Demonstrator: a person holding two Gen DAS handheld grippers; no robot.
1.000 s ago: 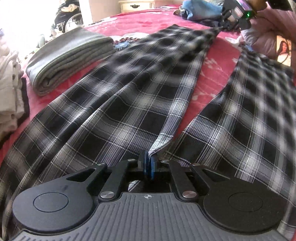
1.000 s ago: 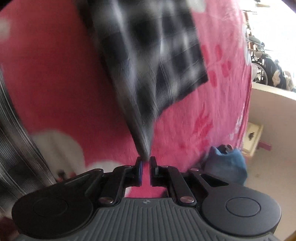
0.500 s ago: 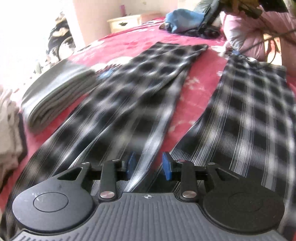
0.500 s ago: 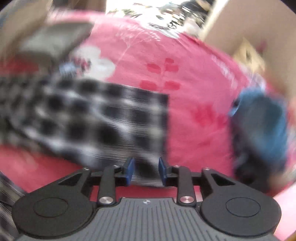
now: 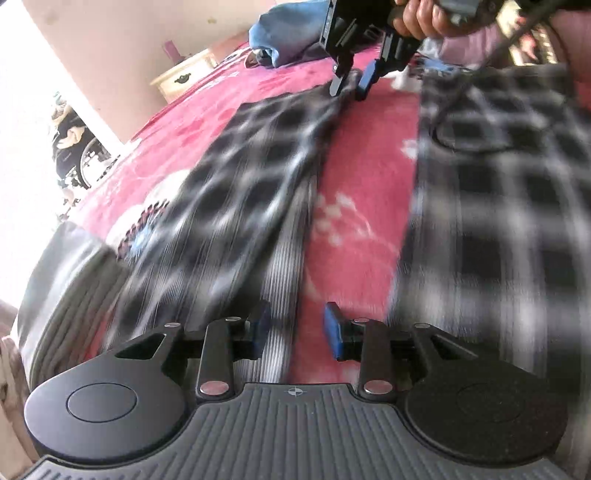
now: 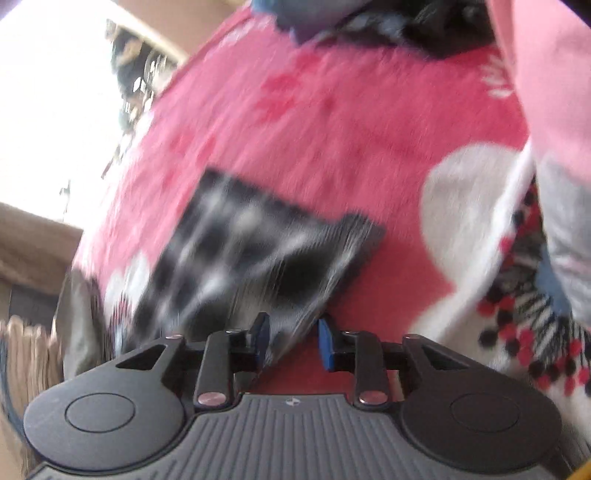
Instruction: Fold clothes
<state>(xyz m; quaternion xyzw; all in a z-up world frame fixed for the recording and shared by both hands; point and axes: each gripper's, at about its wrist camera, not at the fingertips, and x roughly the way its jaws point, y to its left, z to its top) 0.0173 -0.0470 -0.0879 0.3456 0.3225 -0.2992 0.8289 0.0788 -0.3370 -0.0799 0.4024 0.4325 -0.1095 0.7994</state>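
Observation:
A black-and-white plaid garment lies flat on a pink bed cover (image 5: 354, 206). Its long left strip (image 5: 236, 206) runs away from me and a wider part (image 5: 498, 206) lies at the right. My left gripper (image 5: 295, 330) is open, low over the near end of the left strip, holding nothing. In the left wrist view my right gripper (image 5: 351, 83) is open at the strip's far end, held by a hand (image 5: 424, 18). In the right wrist view the right gripper (image 6: 293, 345) is open with the strip's end corner (image 6: 280, 266) lying between and beyond its fingers.
A folded grey garment (image 5: 74, 295) lies at the left. A blue cloth heap (image 5: 284, 37) sits at the far end of the bed, with a wooden nightstand (image 5: 184, 74) behind. A pale folded pile (image 6: 26, 354) is at the left edge. A person's pink sleeve (image 6: 546, 74) is at right.
Both grippers were shut on the plaid fabric a second ago and have opened. The strip dropped flat on the cover, and both cameras have swung; frames are motion blurred.

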